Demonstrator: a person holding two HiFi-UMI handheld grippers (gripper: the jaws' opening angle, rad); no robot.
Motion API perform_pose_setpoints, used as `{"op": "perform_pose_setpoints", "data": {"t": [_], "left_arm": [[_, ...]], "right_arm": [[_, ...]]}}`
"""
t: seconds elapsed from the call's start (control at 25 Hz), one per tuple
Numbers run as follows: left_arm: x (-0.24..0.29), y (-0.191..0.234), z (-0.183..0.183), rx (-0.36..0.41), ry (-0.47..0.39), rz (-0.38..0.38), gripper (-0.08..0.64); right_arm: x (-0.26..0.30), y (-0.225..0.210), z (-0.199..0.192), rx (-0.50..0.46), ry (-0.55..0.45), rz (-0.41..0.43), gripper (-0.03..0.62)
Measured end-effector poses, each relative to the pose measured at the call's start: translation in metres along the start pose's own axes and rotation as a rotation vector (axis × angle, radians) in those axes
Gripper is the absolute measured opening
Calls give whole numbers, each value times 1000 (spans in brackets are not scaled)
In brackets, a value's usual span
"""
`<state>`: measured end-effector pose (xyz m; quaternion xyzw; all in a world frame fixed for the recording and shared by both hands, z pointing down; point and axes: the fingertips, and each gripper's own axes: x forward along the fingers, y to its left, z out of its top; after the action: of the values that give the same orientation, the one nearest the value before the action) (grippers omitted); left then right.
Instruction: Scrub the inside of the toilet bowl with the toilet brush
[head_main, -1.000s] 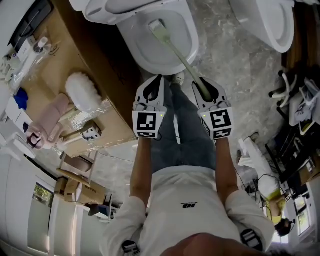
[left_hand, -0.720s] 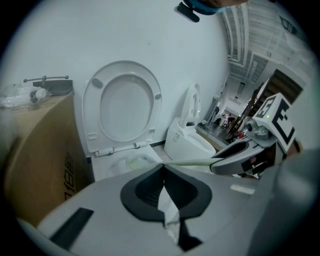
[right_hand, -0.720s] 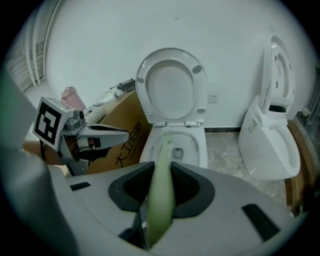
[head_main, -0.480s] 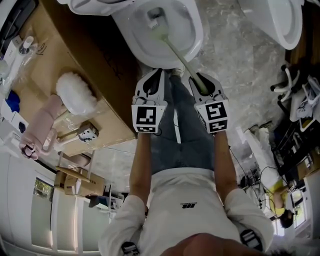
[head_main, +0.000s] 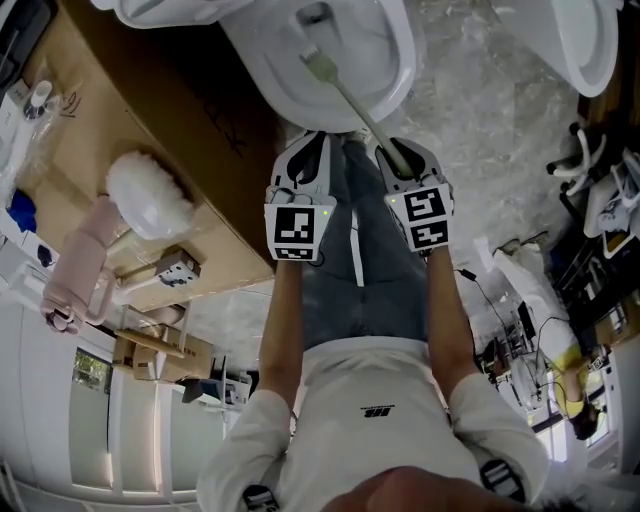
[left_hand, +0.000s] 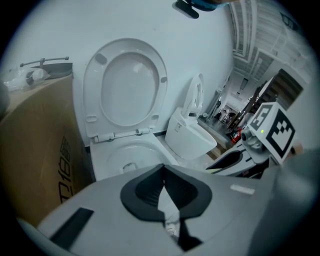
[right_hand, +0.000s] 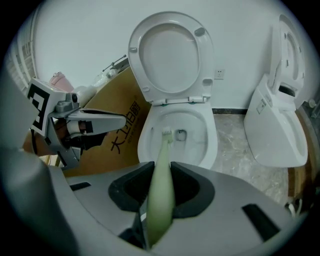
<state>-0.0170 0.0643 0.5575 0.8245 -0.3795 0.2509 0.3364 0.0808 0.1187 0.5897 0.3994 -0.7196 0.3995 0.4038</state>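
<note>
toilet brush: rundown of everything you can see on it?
The toilet brush is pale green and plastic-looking: a long slim handle and a small flat head with short white bristles. The right gripper is shut on its handle end. It slants forward and down into the open toilet bowl, with its head low inside near the drain hole. Contact with the porcelain can't be confirmed.

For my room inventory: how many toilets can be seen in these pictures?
2. One toilet stands beside the cardboard box, with the brush reaching into its bowl. The other toilet stands to its right, lid up. More may be hidden outside the views.
</note>
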Motion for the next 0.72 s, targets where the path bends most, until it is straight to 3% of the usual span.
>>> {"op": "perform_pose_setpoints", "data": {"t": [0.72], "left_arm": [[14,7,-6,-12,34,-31,9]], "right_arm": [[40,-16,-24,31,201,-34,94]]}}
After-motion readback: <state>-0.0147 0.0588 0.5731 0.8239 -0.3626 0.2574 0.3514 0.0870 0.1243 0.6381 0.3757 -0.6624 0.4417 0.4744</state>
